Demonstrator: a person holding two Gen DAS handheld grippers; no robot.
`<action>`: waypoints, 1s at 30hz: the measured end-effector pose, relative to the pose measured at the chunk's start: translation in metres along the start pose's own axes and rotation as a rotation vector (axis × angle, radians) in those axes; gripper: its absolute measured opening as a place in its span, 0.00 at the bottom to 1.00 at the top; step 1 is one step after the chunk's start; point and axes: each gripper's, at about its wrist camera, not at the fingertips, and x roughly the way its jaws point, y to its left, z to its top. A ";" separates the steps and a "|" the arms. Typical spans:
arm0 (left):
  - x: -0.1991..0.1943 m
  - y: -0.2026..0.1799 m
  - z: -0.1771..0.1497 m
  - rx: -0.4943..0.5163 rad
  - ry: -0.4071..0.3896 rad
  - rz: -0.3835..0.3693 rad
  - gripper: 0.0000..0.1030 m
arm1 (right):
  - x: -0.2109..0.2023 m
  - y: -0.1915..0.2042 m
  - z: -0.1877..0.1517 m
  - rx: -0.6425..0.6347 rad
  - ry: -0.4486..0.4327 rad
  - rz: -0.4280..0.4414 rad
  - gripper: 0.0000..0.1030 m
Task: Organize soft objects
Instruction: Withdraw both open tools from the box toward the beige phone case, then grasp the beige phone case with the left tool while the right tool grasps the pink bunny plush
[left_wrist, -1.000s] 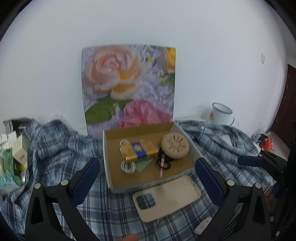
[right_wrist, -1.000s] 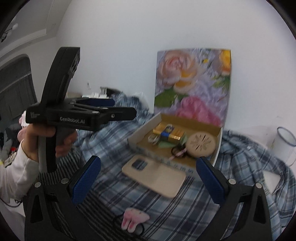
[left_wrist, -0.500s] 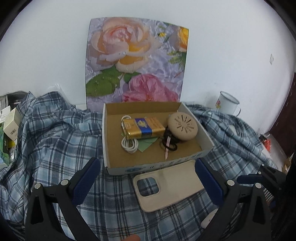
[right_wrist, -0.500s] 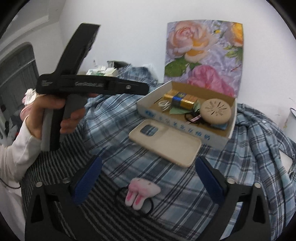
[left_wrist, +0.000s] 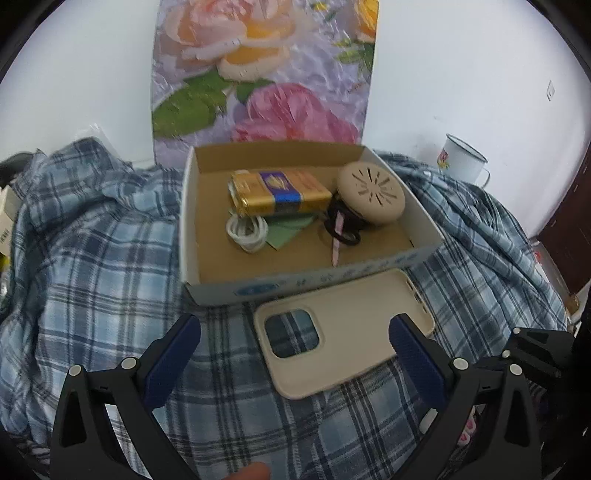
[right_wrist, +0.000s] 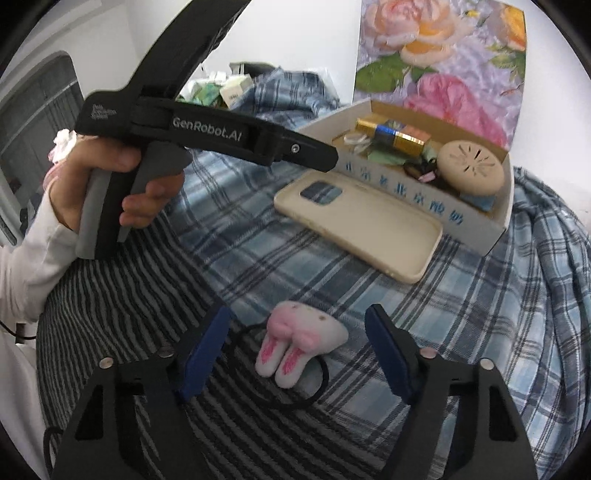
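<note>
right wrist: bunny hair tie (right_wrist: 297, 349) between the wide-spread right tongs (right_wrist: 297, 352)

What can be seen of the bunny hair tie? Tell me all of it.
The bunny hair tie is a small plush rabbit head, white with fuzzy pink cheeks, two dot eyes and two pink-lined ears pointing toward the camera, fixed on a thin black elastic loop. It looks soft and lies flat on the striped cloth at the edge of the plaid blanket, between the open fingers of the right gripper, which do not touch it.
</note>
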 end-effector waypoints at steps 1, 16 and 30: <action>0.002 -0.001 -0.001 0.007 0.006 0.004 1.00 | 0.002 0.000 0.000 0.002 0.008 0.004 0.58; 0.030 0.004 -0.012 0.014 0.056 0.047 0.31 | 0.010 -0.002 0.000 0.010 0.035 0.012 0.39; 0.028 0.018 -0.011 -0.057 0.021 -0.018 0.04 | 0.008 -0.002 0.000 0.013 0.029 0.006 0.40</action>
